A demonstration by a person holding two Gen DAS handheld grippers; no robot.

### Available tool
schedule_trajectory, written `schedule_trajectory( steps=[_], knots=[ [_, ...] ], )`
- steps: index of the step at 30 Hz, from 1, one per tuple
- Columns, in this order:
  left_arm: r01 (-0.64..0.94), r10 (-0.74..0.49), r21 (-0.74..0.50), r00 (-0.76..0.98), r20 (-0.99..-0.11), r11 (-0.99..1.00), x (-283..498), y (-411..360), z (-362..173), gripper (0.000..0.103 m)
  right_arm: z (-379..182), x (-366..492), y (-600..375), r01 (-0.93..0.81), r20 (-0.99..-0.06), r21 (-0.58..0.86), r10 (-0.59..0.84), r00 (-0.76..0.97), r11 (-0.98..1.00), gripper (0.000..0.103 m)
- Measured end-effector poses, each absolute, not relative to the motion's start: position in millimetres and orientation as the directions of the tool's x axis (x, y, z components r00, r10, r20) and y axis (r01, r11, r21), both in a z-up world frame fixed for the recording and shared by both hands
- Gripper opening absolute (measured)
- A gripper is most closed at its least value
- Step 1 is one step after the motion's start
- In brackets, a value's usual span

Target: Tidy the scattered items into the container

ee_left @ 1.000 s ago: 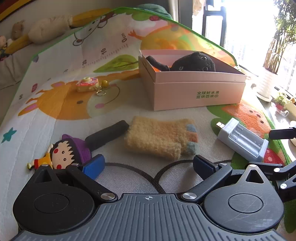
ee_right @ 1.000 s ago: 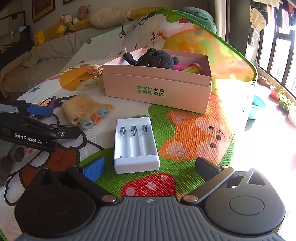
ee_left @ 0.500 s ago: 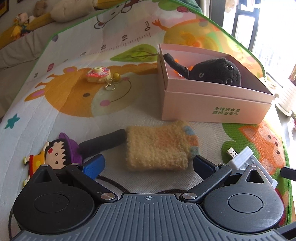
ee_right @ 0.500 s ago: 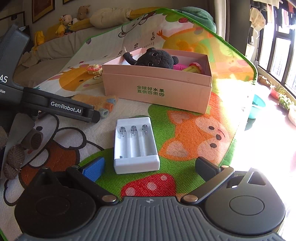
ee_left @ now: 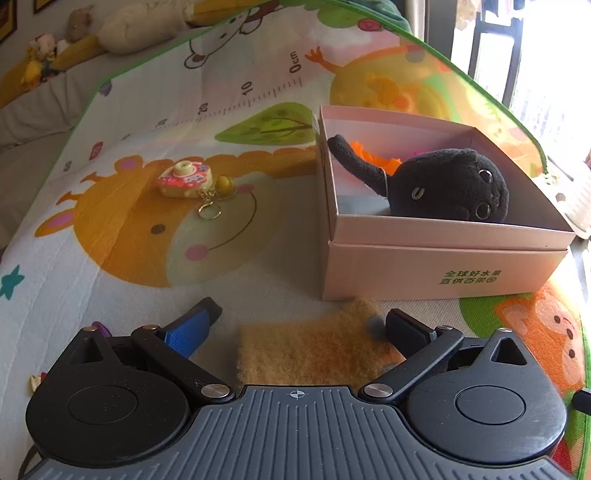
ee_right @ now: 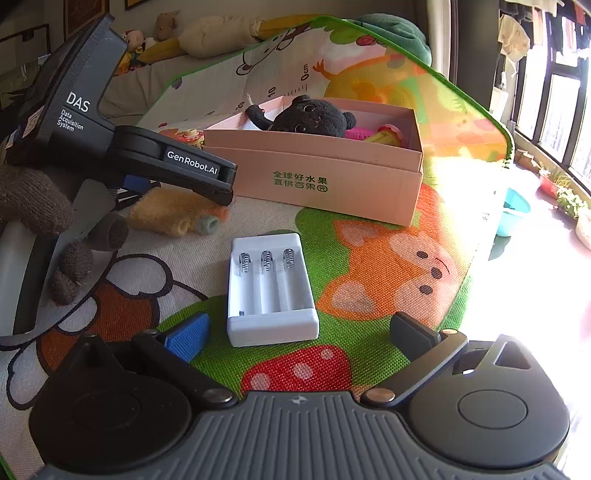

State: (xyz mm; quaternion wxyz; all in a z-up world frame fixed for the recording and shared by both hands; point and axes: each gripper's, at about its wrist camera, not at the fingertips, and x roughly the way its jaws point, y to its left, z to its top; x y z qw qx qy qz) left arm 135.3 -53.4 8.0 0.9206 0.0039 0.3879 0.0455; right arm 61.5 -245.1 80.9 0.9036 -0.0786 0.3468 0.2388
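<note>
- My left gripper [ee_left: 301,321] hangs over the fuzzy yellow glove [ee_left: 314,350]; its fingers [ee_left: 192,328] stand wide, one on each side of the glove, and I can't tell whether they touch it.
- The glove is shaggy knit with blue and orange fingertip stubs [ee_right: 208,223], lying flat on the mat [ee_left: 147,258] just in front of the box [ee_left: 436,273].
- A glossy camera-shaped keychain [ee_left: 184,179] with a metal ring lies further back on the left, well apart from the box.
- The box is matte pink cardboard, rectangular, open on top, with green print on its front. Inside it sit a soft black plush [ee_left: 447,184] and some orange and pink bits that I can't make out.
- The white plastic battery holder [ee_right: 271,291], three slots with coil springs, lies just ahead of my right gripper [ee_right: 301,332], whose fingers are spread wide with nothing between them.
- The mat is a woven cartoon play mat with a green border; stuffed toys [ee_right: 207,33] line the back, and windows glare at right.
</note>
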Motion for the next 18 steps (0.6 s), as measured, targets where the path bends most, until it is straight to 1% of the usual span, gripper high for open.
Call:
schedule_trajectory(
  steps=[3,6,10,12,14,18],
  knots=[
    [-0.018,0.071,0.083,0.702,-0.709,0.996,130.2,-52.1,7.8,0.103,81.0,61.5,-245.0,-0.486,-0.665,0.023,0.377,0.645,0.873,0.103],
    [0.078,0.027,0.116,0.705,-0.709,0.99,113.7,-48.6,7.4,0.103,81.1,61.4,-244.9,-0.486,-0.664,0.024,0.377,0.645,0.873,0.103],
    [0.275,-0.125,0.086,0.665,-0.737,0.957,77.9,-42.1,5.4,0.103,81.1,61.6,-244.9,-0.486,-0.665,0.023,0.377,0.645,0.873,0.103],
    [0.361,-0.181,0.092,0.654,-0.735,0.928,56.6,-40.1,4.4,0.103,81.1,61.5,-244.8,-0.486,-0.665,0.022,0.376,0.645,0.874,0.103],
    [0.379,-0.178,0.118,0.658,-0.732,0.918,42.2,-36.2,4.6,0.103,81.2,61.9,-244.8,-0.486,-0.666,0.021,0.375,0.646,0.874,0.103],
    [0.281,-0.079,0.168,0.695,-0.715,0.945,40.2,-29.5,9.2,0.103,81.1,62.4,-245.1,-0.486,-0.667,0.018,0.373,0.646,0.874,0.103]
  ],
)
